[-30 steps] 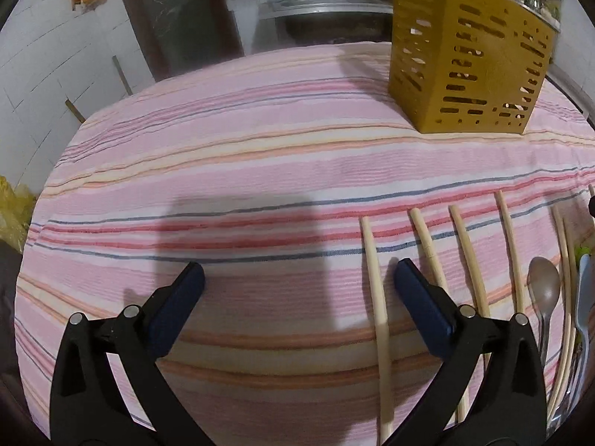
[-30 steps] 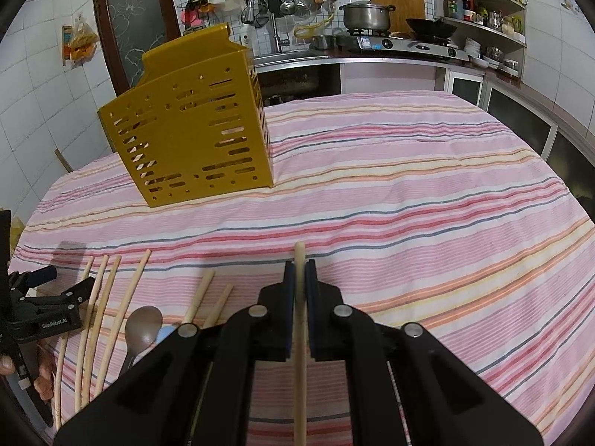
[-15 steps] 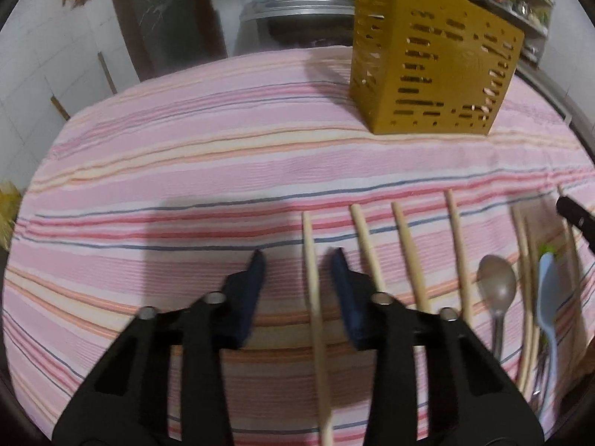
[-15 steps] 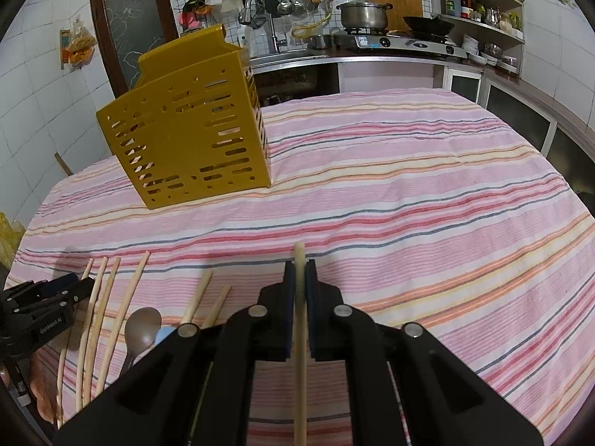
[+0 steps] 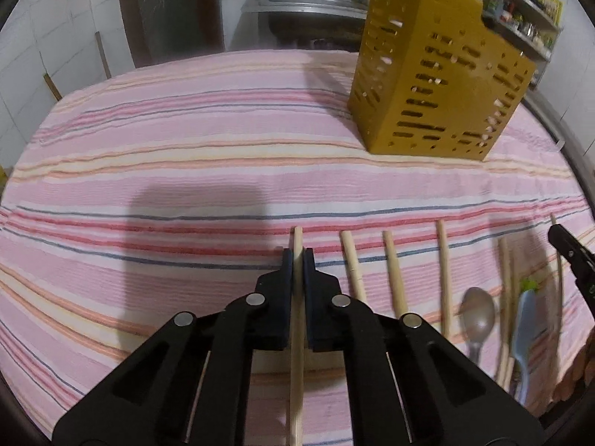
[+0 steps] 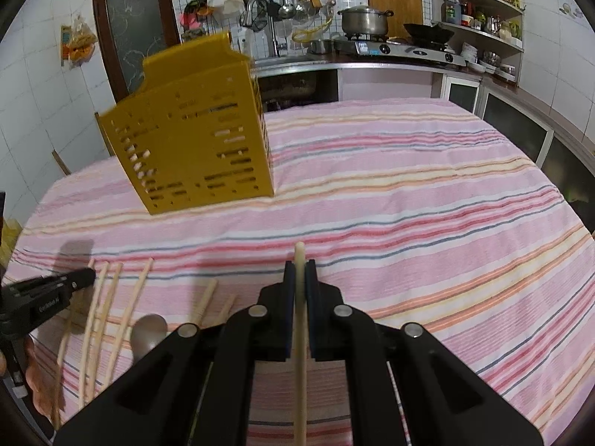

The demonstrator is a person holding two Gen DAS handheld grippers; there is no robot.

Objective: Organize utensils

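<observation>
**Wooden chopsticks clamped in both grippers, holder waiting behind**

Pale wooden chopstick [image 5: 296, 316] sits between the blue pads of the left gripper [image 5: 297, 260], which is closed tight on it near its far end, probably so the stick does not swing when lifted. The right gripper [image 6: 299, 271] clamps a second pale wooden chopstick [image 6: 300, 319] in the same way. More loose wooden chopsticks [image 5: 393, 278], a grey metal spoon [image 5: 477, 316] and a light blue plastic spoon [image 5: 525, 319] lie in a row on the pink striped tablecloth [image 5: 186, 141]. The yellow slotted plastic utensil holder [image 5: 438, 93] stands well apart at the back, open upward, likely to receive them.
</observation>
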